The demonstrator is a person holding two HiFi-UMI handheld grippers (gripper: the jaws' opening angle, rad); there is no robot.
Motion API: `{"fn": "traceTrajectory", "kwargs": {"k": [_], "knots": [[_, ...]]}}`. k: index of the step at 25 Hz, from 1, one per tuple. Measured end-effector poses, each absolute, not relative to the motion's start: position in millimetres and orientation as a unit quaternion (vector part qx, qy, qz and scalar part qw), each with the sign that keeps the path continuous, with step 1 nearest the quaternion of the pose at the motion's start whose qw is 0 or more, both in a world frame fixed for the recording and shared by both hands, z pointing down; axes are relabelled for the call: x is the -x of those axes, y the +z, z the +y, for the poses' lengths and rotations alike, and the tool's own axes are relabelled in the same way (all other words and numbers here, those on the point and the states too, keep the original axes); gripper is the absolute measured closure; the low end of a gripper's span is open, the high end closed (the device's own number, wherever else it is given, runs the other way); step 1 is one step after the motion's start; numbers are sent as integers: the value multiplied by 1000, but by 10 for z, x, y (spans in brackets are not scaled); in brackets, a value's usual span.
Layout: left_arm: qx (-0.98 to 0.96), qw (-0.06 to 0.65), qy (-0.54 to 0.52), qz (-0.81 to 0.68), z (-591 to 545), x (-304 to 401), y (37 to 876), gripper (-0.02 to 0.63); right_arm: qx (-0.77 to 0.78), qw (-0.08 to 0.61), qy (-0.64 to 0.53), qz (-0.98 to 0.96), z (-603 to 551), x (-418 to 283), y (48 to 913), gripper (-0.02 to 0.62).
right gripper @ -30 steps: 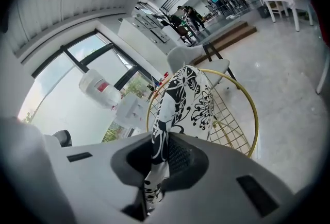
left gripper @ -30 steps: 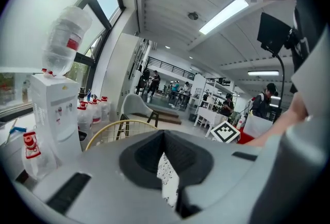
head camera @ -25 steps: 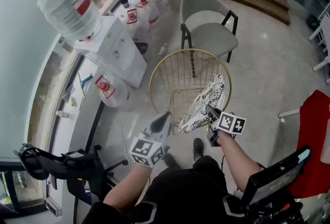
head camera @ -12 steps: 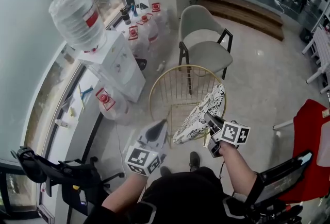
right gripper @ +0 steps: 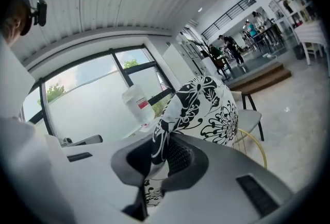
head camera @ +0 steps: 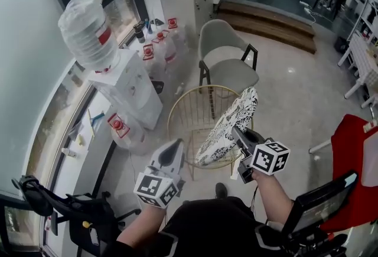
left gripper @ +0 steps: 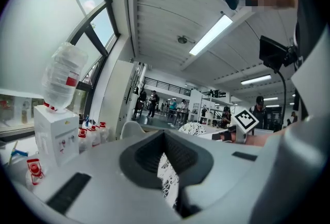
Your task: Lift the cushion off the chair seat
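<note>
A water bottle (head camera: 86, 28) is sitting upturned on the dispenser (head camera: 127, 89) — the left tool (head camera: 175, 145) and right tool (head camera: 237, 131) are each clamping the black-and-white floral cushion (head camera: 227, 124).

The left forearm (head camera: 142, 223) and right forearm (head camera: 270, 191) reach up from the lower edge of the head view. The left gripper (head camera: 172, 149) sits near 7 o'clock from centre and points toward 1 o'clock, its jaws closed, seemingly nipping an edge of the cushion (head camera: 227, 126). The right gripper (head camera: 239, 133) sits at 4 o'clock and points toward 11 o'clock, its jaws clamped on the cushion's fabric.
</note>
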State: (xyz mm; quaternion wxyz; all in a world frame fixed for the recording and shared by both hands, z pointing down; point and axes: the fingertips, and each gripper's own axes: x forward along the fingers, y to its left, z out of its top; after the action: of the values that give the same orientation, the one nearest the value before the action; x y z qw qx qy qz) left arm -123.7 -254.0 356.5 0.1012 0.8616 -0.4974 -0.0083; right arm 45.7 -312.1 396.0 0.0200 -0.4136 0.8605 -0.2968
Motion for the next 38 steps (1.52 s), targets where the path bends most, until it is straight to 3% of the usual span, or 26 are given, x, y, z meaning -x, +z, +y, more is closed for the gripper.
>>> {"fn": "traceTrajectory", "kwargs": {"k": [13, 17, 20, 38], "knots": [[-845, 92, -2, -527, -2439, 1388, 3461, 598, 445, 7, -119, 888, -2835, -406, 3300, 569], [-835, 61, 7, -547, -2414, 1449, 3383, 598, 454, 13, -83, 887, -2767, -408, 3202, 571], [-836, 38, 17, -547, -2360, 1413, 3316, 598, 461, 18, -66, 885, -2690, -412, 3169, 572], [-846, 62, 10, -530, -2341, 1369, 3369, 598, 472, 11, -53, 880, -2622, -410, 3145, 575]]}}
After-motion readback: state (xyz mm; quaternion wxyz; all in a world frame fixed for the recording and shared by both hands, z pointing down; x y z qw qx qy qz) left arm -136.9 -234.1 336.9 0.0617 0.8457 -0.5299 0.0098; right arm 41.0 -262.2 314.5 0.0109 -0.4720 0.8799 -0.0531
